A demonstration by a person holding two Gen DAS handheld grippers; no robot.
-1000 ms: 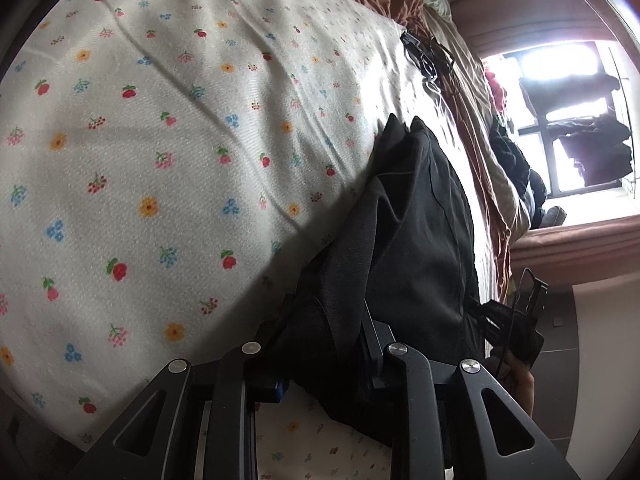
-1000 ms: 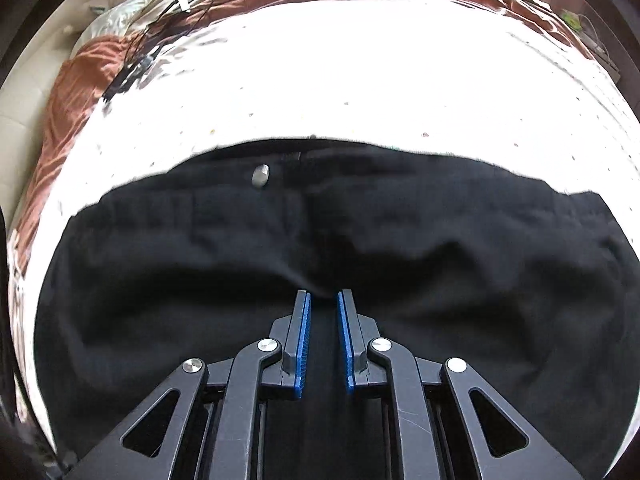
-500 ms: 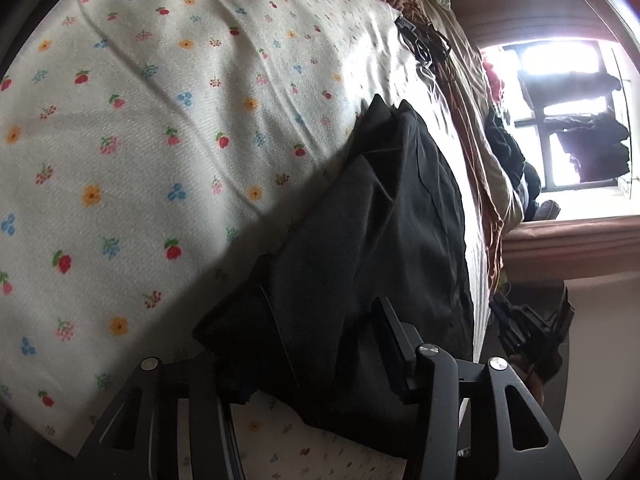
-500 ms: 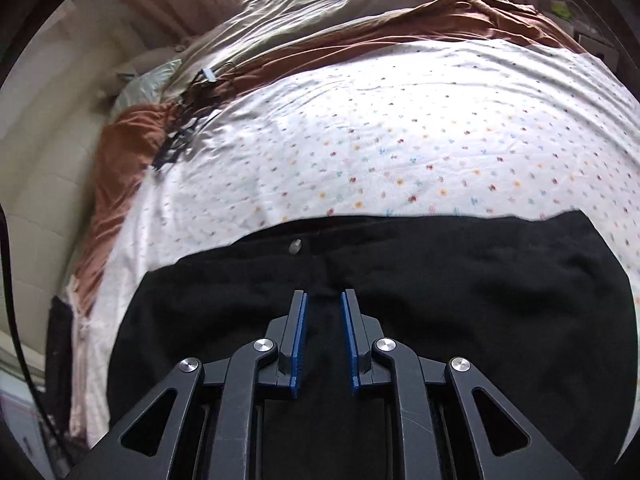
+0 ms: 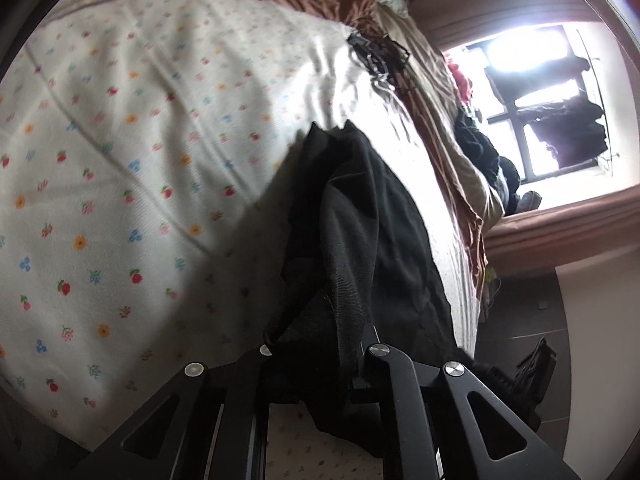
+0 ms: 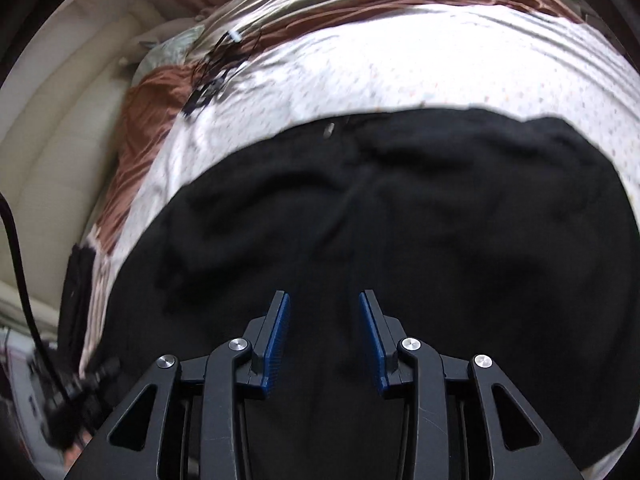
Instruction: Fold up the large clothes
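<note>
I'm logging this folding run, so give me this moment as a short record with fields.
garment: black trousers, spread on the bed
surface: white floral bedsheet
left gripper: jaws closing on a bunched edge of the trousers, cloth between them
right gripper: jaws opening above the trousers, nothing between them
nearby: brown blanket, tangle of black cables

Black trousers (image 6: 400, 220) lie spread across a white floral bedsheet (image 6: 400, 60), a metal waist button (image 6: 329, 129) at their far edge. The right gripper (image 6: 323, 312) hovers above, blue-padded jaws opening, nothing between them. Rumpled brown bedding (image 6: 148, 108) lies beyond.
</note>
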